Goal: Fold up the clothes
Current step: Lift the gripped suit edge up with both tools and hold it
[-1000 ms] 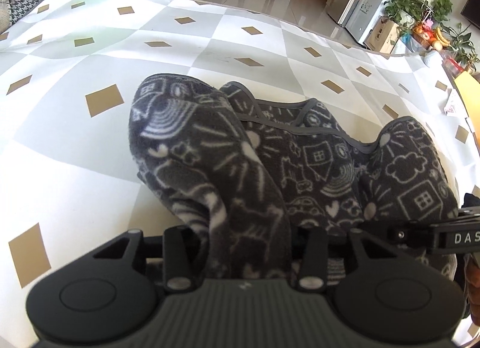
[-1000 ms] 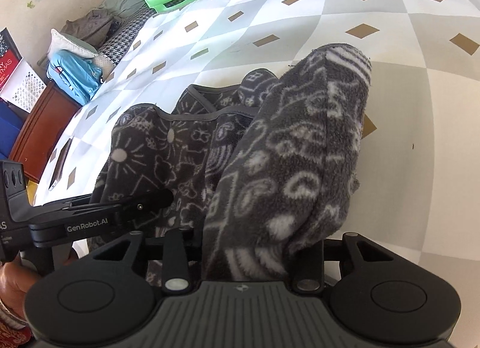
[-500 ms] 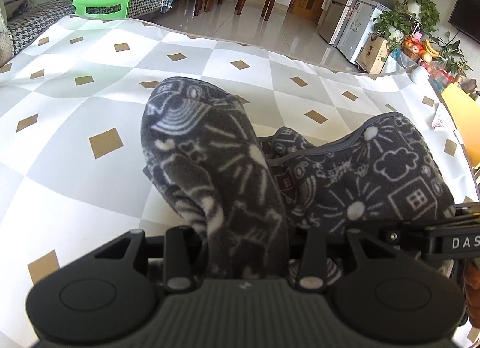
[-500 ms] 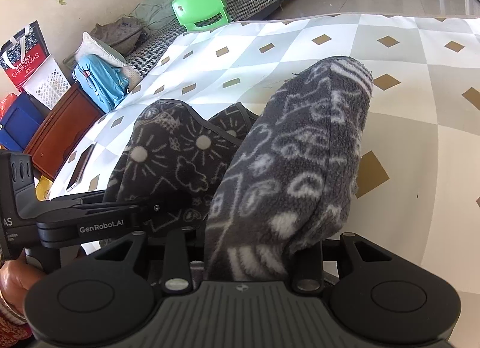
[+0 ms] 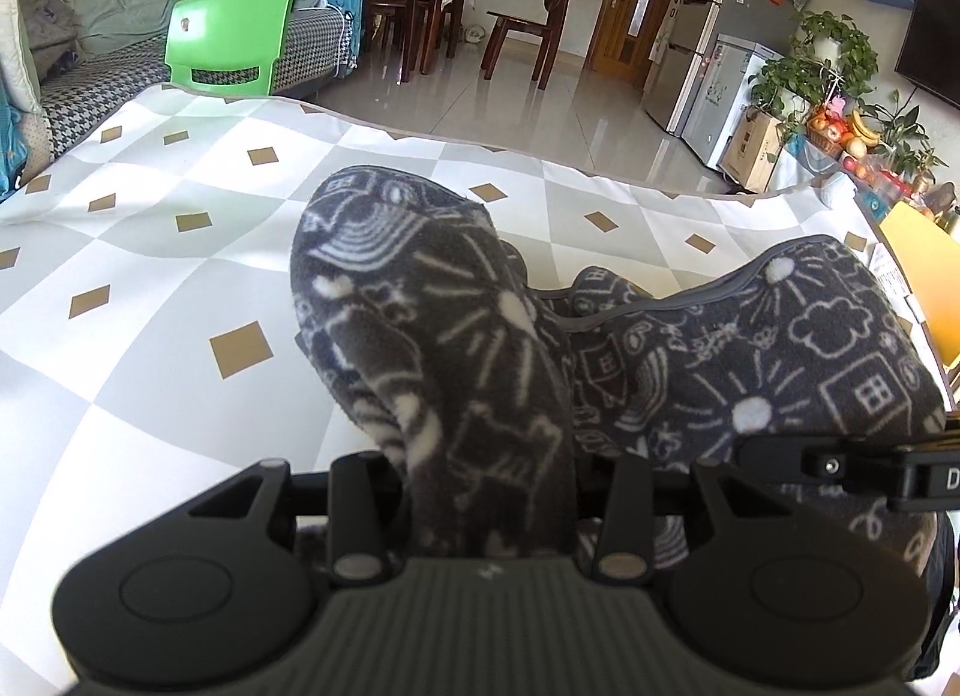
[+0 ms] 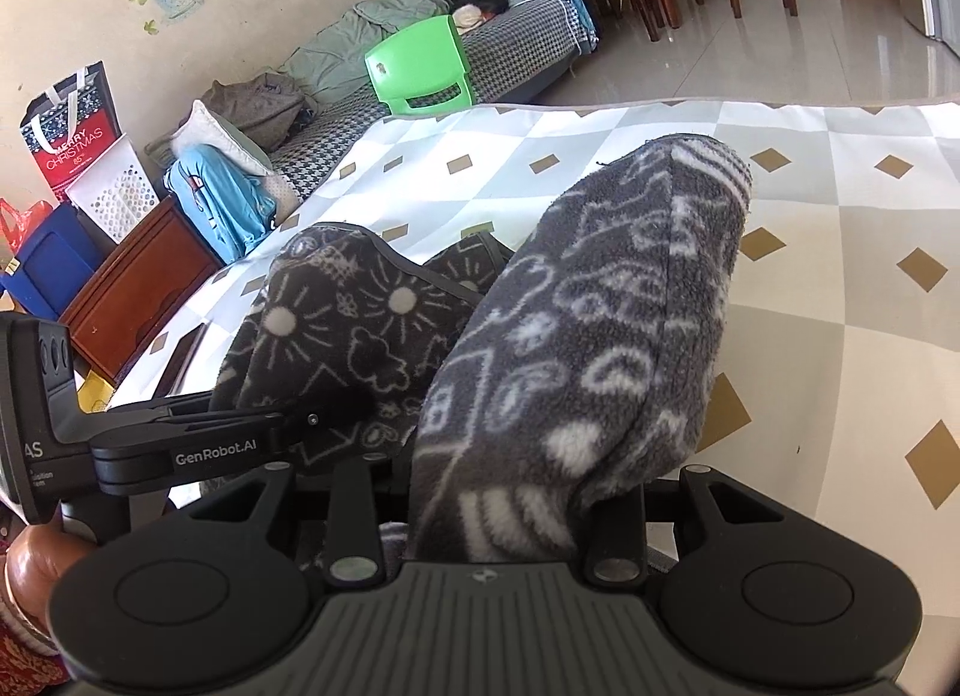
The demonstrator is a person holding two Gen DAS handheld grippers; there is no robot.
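Dark grey fleece [image 5: 480, 372], white line doodles all over: rainbows, suns, clouds, houses; plain grey trim along one edge. Black grippers, left [image 5: 486, 510] and right [image 6: 492, 510], white lettering on the left one's side. Cloth [image 5: 150, 276] in white and pale grey-green diamonds, small tan-gold squares at the crossings. Bright green chair [image 5: 225, 39]. Black-and-white houndstooth sofa [image 6: 516, 54]. Red and dark bag [image 6: 69, 135], white words. Light blue bundle [image 6: 222, 204]. Reddish-brown cabinet [image 6: 138, 282].

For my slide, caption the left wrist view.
Left gripper clamps a bunched corner of the patterned fleece garment above the checkered mat.
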